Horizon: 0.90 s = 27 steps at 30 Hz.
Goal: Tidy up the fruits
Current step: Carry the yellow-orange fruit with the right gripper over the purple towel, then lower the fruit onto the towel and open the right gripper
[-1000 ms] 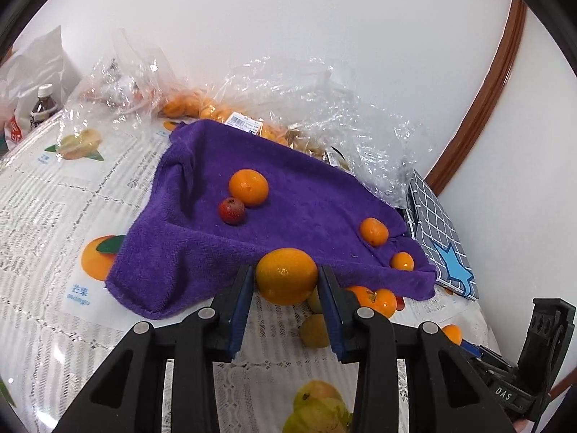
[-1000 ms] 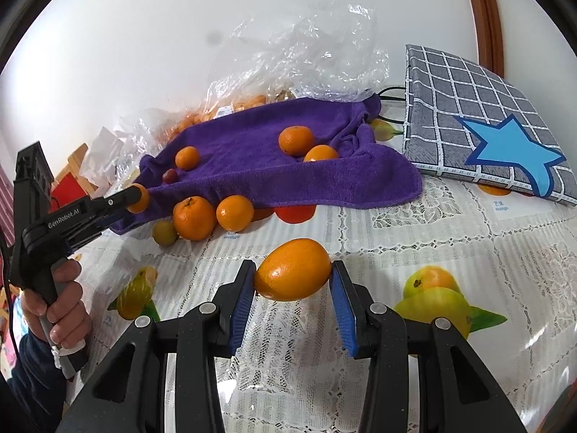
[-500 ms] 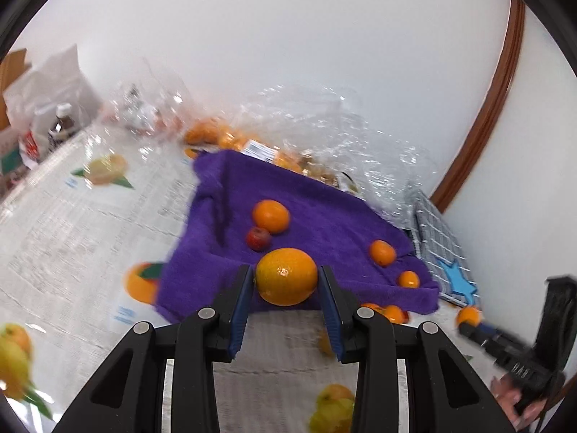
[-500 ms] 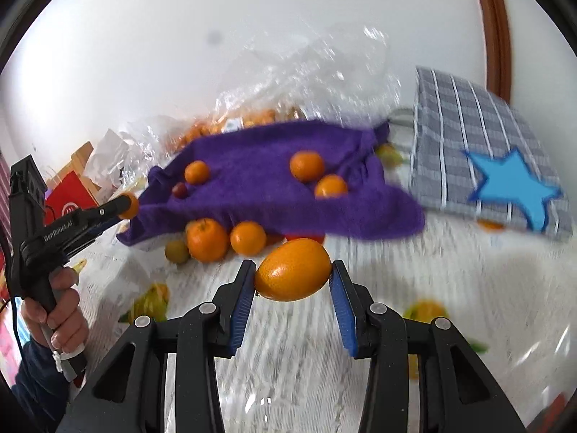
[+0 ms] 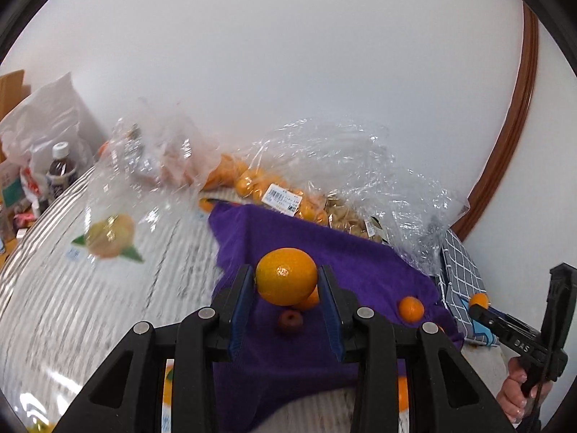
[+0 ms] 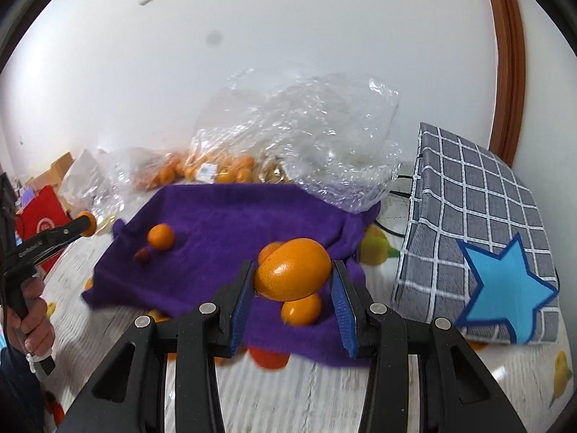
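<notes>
Your left gripper (image 5: 286,281) is clamped on a round orange (image 5: 286,276), the blue pads pressing its two sides, and your right gripper (image 6: 292,281) is closed the same way on a larger oval orange (image 6: 293,269); both fruits hang between the fingertips above the purple towel (image 5: 360,267). The grip is only two flat pads on a curved, smooth skin, so a sharp swing or twist could roll either fruit out forward. If one drops, it would likely land among the loose fruit just beyond and below the fingers: a small orange (image 6: 301,308) right under the right tips, a dark red fruit (image 5: 289,321) under the left, and knock them off the cloth. Releasing too high could send fruit rolling toward the checked cushion (image 6: 468,223) to the right of your right fingers. As for writing, the bag of oranges (image 5: 277,195) ahead of the left fingers carries a white barcode label, too small to read; the lettering on each gripper body is blurred.
</notes>
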{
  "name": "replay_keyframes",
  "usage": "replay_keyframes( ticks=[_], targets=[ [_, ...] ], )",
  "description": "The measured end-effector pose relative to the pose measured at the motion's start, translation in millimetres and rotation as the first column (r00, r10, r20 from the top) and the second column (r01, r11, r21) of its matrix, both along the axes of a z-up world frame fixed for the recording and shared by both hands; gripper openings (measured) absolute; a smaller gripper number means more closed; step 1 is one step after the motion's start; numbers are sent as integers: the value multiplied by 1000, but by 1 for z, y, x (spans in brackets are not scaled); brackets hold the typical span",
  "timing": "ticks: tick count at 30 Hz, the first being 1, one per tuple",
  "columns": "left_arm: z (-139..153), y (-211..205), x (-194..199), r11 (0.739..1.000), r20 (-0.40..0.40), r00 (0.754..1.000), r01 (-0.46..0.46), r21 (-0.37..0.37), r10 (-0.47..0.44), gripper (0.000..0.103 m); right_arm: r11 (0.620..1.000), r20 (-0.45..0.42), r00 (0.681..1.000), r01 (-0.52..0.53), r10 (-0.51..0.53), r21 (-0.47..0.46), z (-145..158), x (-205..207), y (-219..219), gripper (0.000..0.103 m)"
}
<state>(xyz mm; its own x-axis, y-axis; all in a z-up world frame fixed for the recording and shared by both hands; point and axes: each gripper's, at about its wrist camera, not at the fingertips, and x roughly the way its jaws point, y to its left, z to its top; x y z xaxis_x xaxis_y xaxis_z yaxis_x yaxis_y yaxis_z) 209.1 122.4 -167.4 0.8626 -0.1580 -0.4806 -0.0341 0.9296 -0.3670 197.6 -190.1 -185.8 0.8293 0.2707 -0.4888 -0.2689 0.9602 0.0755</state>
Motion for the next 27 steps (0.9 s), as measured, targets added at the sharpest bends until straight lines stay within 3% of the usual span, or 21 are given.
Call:
replay_keyframes(
  ticks=[4, 10, 13, 20, 27],
  targets=[
    [-4, -5, 14, 1000, 7, 1000, 13, 5, -13, 35, 1000, -33, 999, 16, -16, 10, -4, 27, 1, 42],
    [-22, 0, 23, 1000, -43, 999, 9, -25, -10, 35, 1000, -87, 996, 17, -16, 16, -29, 54, 1, 42],
    [-23, 1, 25, 1000, -37, 999, -4, 0, 4, 35, 999, -98, 995, 39, -37, 24, -38, 62, -1, 42],
    [-24, 1, 29, 1000, -49, 999, 13, -4, -13, 35, 999, -95, 995, 28, -31, -32, -46, 67, 7, 42],
    [-32, -7, 36, 1000, -98, 995, 22, 9, -21, 35, 1000, -100, 995, 16, -18, -21, -47, 66, 6, 44]
  ],
)
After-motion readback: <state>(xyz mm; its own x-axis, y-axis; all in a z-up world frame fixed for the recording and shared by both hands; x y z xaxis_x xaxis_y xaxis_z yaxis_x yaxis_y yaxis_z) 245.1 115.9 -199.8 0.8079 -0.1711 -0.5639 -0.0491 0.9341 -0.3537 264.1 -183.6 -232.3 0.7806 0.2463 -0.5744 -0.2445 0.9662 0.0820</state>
